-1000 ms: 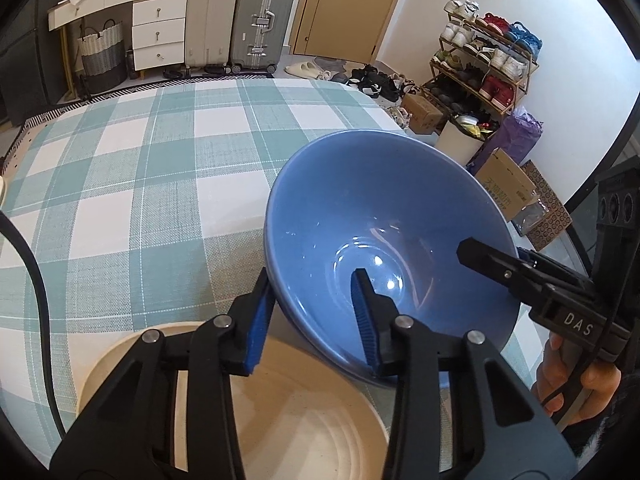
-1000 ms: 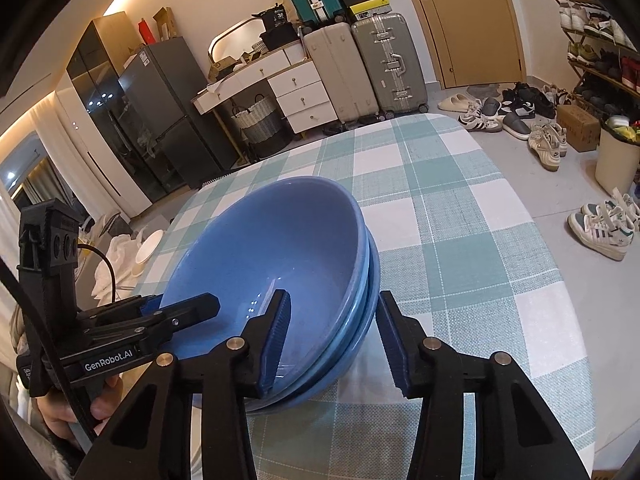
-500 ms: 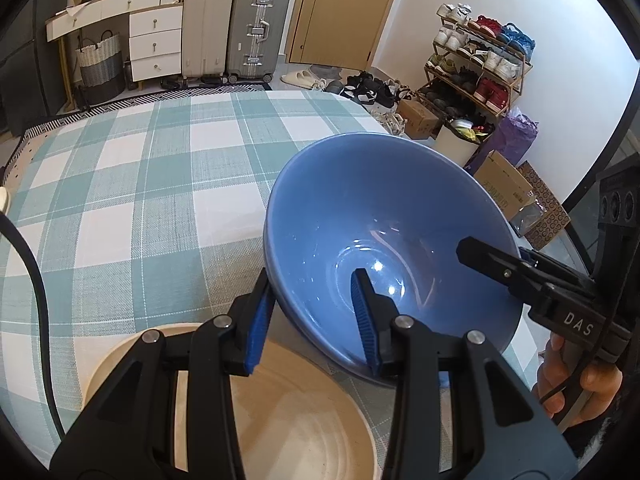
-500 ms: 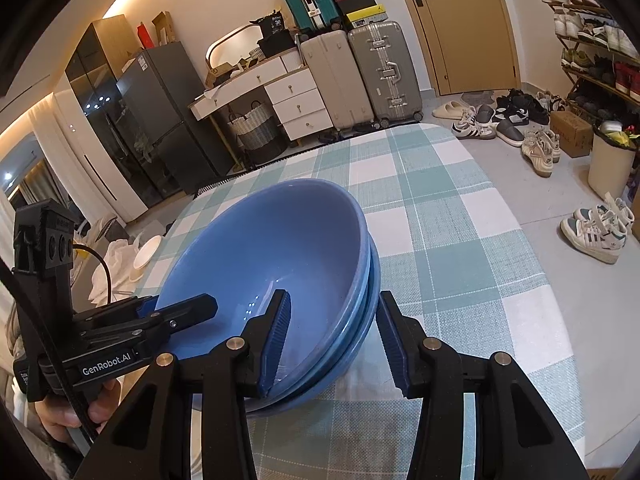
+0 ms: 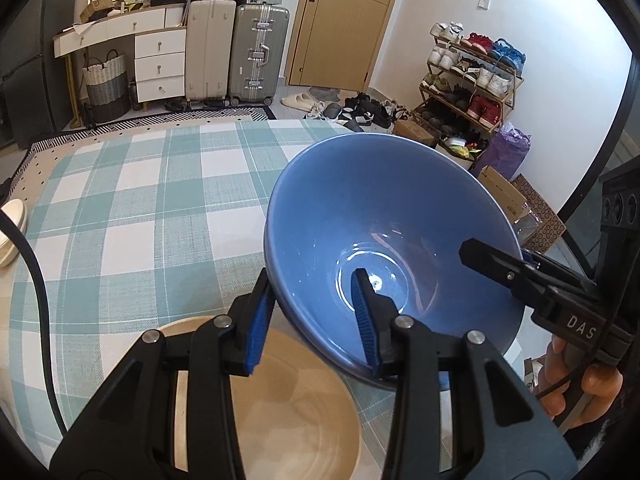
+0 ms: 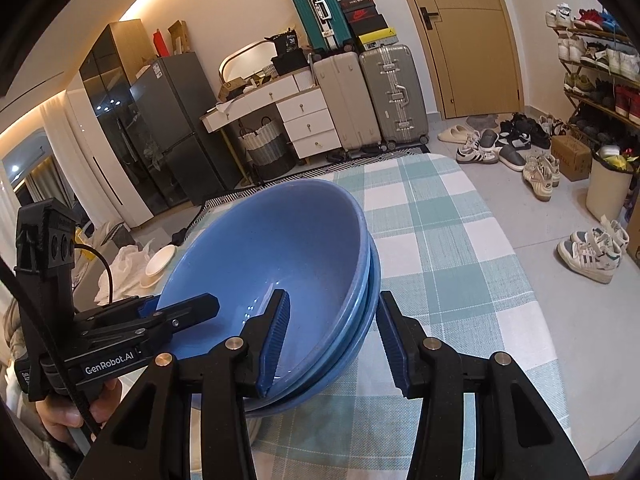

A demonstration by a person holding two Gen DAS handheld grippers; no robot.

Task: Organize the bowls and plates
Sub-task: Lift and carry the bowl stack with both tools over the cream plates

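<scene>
- At the far left of the left wrist view, a white dish (image 5: 11, 232) sat at the edge of the table (image 5: 132, 208), which was covered in a teal-and-white checked cloth.
- Nearer to me, a beige dish (image 5: 304, 412) lay on the cloth directly below my left gripper (image 5: 311, 274).
- The left gripper's jaws stood fairly narrow and clamped the near-left rim of the stack of blue bowls (image 5: 384, 216). One blue pad was on the outer wall and the other was inside the top bowl.
- The stack was nested and tilted, held between my two grippers above the right part of the table. Its lower edge overlapped the beige dish in that view.
- My right gripper (image 6: 332, 294) gripped the opposite rim, with one finger inside the top bowl and one outside the stack. Its jaws were a little wider than the left's and closed on the bowls.
- In the right wrist view I could see several rims nested one inside another.
- The right hand (image 5: 576, 384) showed at the right edge, wrapped around its handle.
- Past the table's right side, a shoe rack (image 5: 468, 76) stood against the white wall.
</scene>
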